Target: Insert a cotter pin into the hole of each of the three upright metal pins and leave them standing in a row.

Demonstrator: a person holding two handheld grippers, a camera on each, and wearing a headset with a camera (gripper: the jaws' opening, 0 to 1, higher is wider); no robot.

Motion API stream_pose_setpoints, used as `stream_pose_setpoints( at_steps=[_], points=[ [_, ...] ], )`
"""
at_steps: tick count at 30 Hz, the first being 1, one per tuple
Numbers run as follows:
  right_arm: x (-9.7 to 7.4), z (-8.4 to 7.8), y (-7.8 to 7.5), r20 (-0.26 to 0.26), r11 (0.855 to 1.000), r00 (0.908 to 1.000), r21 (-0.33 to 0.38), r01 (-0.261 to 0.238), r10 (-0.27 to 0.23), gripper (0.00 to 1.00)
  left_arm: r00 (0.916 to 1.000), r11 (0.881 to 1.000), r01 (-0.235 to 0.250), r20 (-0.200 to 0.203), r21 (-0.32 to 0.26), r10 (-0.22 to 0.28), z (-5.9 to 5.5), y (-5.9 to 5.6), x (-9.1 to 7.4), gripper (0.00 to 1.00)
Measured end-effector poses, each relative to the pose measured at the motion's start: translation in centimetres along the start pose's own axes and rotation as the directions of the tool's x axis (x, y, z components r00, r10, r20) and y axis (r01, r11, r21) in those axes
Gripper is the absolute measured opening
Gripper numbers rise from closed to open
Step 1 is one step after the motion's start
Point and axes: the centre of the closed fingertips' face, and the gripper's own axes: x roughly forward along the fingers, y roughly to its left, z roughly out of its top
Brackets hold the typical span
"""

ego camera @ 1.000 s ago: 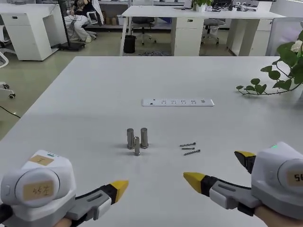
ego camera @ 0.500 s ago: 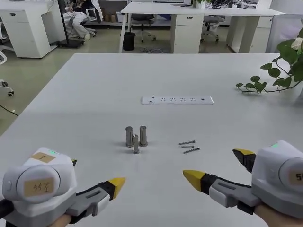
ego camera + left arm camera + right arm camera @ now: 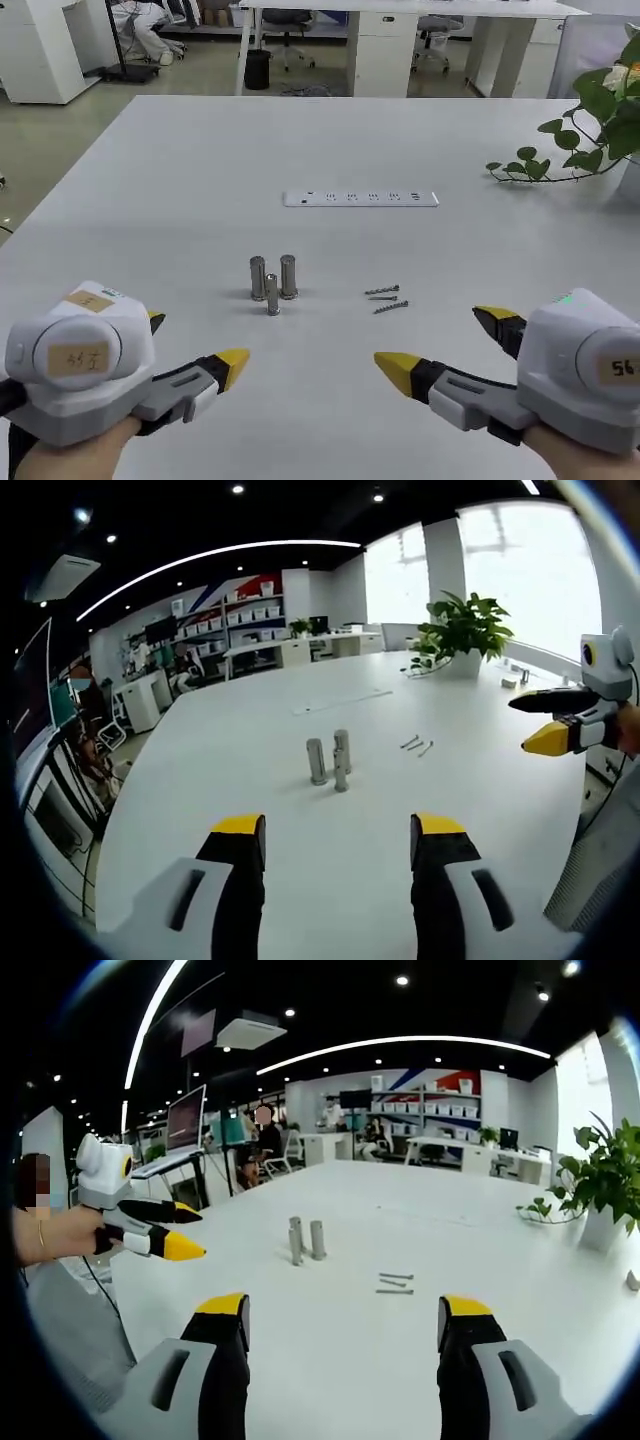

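Three smooth grey metal pins (image 3: 271,282), short cylinders, stood upright in a tight cluster at the centre of the frame on the matte white table (image 3: 330,140). Thin cotter pins (image 3: 386,298) lay near their right. The left gripper (image 3: 195,340), at lower left, and the right gripper (image 3: 445,342), at lower right, had yellow-tipped jaws spread wide, well apart from the pins.

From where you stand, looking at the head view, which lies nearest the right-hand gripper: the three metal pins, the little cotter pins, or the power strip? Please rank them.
Measured from the right gripper:
1. cotter pins, lying just ahead of it and slightly to the left.
2. metal pins, standing further left, mid-table.
3. power strip, farthest, across the table beyond both.
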Motion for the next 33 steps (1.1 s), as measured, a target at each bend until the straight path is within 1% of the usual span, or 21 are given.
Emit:
stream_pose_setpoints(
  at_steps=[2, 5, 7, 11, 17, 20, 21, 23, 26, 28, 30, 33],
  points=[
    [0.1, -0.1, 0.0, -0.004, 1.0, 1.0, 0.002, -0.004, 0.004, 0.74, 0.9999, 1.0, 0.013, -0.009, 0.017, -0.013, 0.0, -0.1, 0.7, 0.55],
    [0.3, -0.2, -0.1, -0.011, 1.0, 0.9999, 0.007, -0.003, 0.003, 0.74, 0.9995, 0.999, 0.029, -0.011, 0.034, -0.029, 0.1, -0.4, 1.5, 0.53],
    [0.3, -0.1, -0.1, -0.007, 1.0, 1.0, 0.023, -0.002, 0.002, 0.73, 0.9989, 0.998, 0.046, -0.004, 0.044, -0.046, 0.3, -0.6, 2.1, 0.5],
    [0.5, 0.1, 0.0, -0.002, 0.999, 1.0, 0.035, -0.007, 0.007, 0.73, 0.9977, 0.995, 0.067, -0.015, 0.072, -0.066, 0.4, -0.7, 3.3, 0.47],
    [0.8, 0.0, 0.4, -0.008, 0.999, 0.9997, 0.028, -0.023, 0.023, 0.72, 0.9935, 0.989, 0.114, -0.017, 0.093, -0.113, 0.8, -1.2, 5.2, 0.42],
    [0.8, -0.1, 0.6, -0.01, 0.999, 0.9995, 0.029, -0.03, 0.03, 0.72, 0.9906, 0.985, 0.137, -0.015, 0.106, -0.136, 1.1, -1.4, 6.2, 0.41],
    [0.8, -0.1, 0.6, -0.012, 0.999, 0.9994, 0.029, -0.032, 0.032, 0.72, 0.9885, 0.982, 0.151, -0.015, 0.112, -0.151, 1.2, -1.6, 6.6, 0.41],
    [0.8, -0.3, 0.5, -0.017, 0.999, 0.9994, 0.03, -0.028, 0.029, 0.72, 0.9868, 0.979, 0.162, -0.019, 0.127, -0.161, 1.2, -1.8, 7.2, 0.39],
    [0.7, -0.4, 0.4, -0.02, 0.999, 0.9994, 0.035, -0.027, 0.028, 0.71, 0.9844, 0.976, 0.176, -0.019, 0.131, -0.175, 1.2, -1.9, 8.0, 0.37],
    [0.7, -0.4, 0.3, -0.02, 0.999, 0.9994, 0.036, -0.026, 0.027, 0.71, 0.9827, 0.971, 0.185, -0.02, 0.149, -0.184, 1.1, -1.9, 8.7, 0.33],
    [0.6, -0.5, 0.3, -0.019, 0.999, 0.9995, 0.04, -0.026, 0.027, 0.7, 0.9829, 0.97, 0.184, -0.027, 0.158, -0.182, 0.9, -1.7, 9.4, 0.31],
    [0.6, -0.7, 0.2, -0.022, 0.999, 0.9994, 0.041, -0.027, 0.028, 0.7, 0.9816, 0.969, 0.191, -0.027, 0.156, -0.189, 0.8, -1.5, 10.1, 0.3]
  ],
)
